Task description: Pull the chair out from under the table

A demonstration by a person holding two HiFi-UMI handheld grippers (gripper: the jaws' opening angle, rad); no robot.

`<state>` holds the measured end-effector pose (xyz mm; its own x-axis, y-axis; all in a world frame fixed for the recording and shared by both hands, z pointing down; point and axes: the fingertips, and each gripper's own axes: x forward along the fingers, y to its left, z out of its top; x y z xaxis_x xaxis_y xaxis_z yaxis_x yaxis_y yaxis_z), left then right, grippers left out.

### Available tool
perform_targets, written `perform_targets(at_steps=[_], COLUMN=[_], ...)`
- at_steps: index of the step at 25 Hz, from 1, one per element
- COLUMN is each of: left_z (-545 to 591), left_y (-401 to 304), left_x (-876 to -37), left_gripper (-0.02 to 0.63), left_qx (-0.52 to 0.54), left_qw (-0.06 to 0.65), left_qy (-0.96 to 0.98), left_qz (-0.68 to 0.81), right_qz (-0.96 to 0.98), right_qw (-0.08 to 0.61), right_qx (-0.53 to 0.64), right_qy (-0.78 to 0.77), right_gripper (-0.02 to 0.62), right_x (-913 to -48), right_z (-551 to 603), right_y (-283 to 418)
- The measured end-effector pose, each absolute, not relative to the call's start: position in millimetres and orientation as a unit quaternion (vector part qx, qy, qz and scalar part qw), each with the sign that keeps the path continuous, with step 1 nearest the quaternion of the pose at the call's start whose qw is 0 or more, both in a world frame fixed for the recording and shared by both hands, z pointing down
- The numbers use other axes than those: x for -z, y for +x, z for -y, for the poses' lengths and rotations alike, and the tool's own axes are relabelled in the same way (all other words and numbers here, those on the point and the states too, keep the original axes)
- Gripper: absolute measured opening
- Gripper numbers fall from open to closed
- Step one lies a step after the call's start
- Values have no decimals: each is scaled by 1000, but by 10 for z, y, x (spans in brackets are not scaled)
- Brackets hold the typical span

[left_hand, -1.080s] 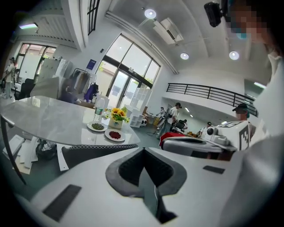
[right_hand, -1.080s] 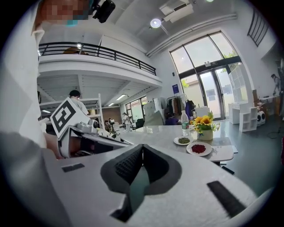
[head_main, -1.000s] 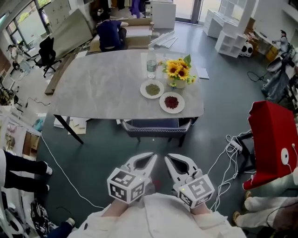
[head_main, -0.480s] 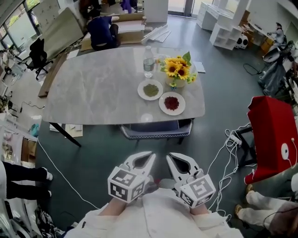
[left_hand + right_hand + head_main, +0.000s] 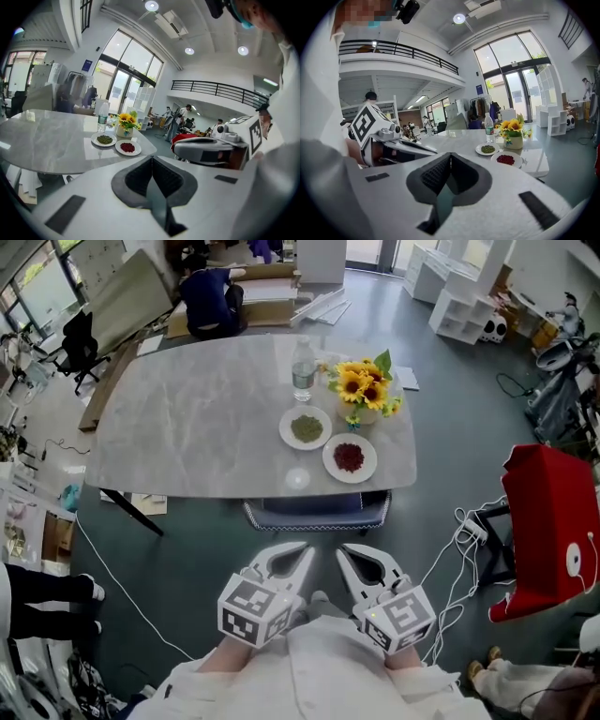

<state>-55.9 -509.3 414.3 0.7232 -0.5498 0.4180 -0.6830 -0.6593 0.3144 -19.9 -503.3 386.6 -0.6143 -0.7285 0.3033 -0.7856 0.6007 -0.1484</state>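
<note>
**Table** (image 5: 187, 427): large, with a grey marbled top and rounded corners. It fills the middle of the head view and carries the small items listed below on its right half.

**Chair** (image 5: 316, 510): the task's object. It is tucked under the table's near edge, below the two plates. Only a strip of blue seat and a pale patterned rim show. It is not yet drawn out.

**Red draped object** (image 5: 551, 521): stands on the floor at the right, well apart from the chair. White cables (image 5: 457, 563) lie between them.

**Left gripper** (image 5: 302, 553): held low in front of the person, aimed at the chair and well short of it. Its jaws are pressed together with nothing between them.

**Right gripper** (image 5: 345, 553): just beside the left one, in the same attitude. Its jaws likewise meet and hold nothing.

**Sunflower vase** (image 5: 364, 395), **plate of red bits** (image 5: 349, 457), **plate of green bits** (image 5: 306, 427), **water bottle** (image 5: 303, 371): clustered near the table's right end.

**Step in hand:** judged to be the approach, with no contact made yet. The next move calls for closing the gap and parting both pairs of jaws. Each gripper then takes the chair's near rim on its own side and draws it straight back, clear of the table edge.

**Views compared:** only the head view shows the chair and the gap to it. The two gripper views show the jaws shut and empty, and each shows the other gripper alongside. They show the tabletop almost edge-on, and the chair cannot be made out in either.
</note>
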Motion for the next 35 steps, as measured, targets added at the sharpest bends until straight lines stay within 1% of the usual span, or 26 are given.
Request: perform_targets(at_steps=[5,8,12,18,25,26,29,32,35], left_z=[5250,5316,5389,5432,5567,5572,5588,5613,5636], left_y=[-545,-536,-533,-502,-511,-509,-505,-503,-504], left_x=[-4166,-4200,-4307,-4532,-4628,-4650,-4724,-4793,-4882], left_gripper=[15,15,15,17,17,17,18,26,101], left_qx=[-163,-181,-216,-290,-317,-324,-344,-363,-392], left_qw=[210,197,158,114,81,75,60,51,37], left_qy=[899,899,902,899,895,894,892,888,879], left_qz=[348,347,338,307,304,300,287,278,268], right_qz=[890,896,898,903,908,908,906,899,895], right_qw=[122,148,190,224,263,270,304,341,360], right_qx=[-136,-133,-121,-115,-94,-90,-62,-30,-11], right_qy=[417,398,378,348,312,306,288,274,261], right_gripper=[3,3,5,5,8,15,81,103,130], right_x=[-3912,-4014,-4174,-4303,-4465,-4493,-4578,-4668,-4757], right_z=[5153,5178,5197,5272,5410,5422,5458,5484,5509], right_y=[-137,-152,-175,-225,-250,-258,-272,-258,-261])
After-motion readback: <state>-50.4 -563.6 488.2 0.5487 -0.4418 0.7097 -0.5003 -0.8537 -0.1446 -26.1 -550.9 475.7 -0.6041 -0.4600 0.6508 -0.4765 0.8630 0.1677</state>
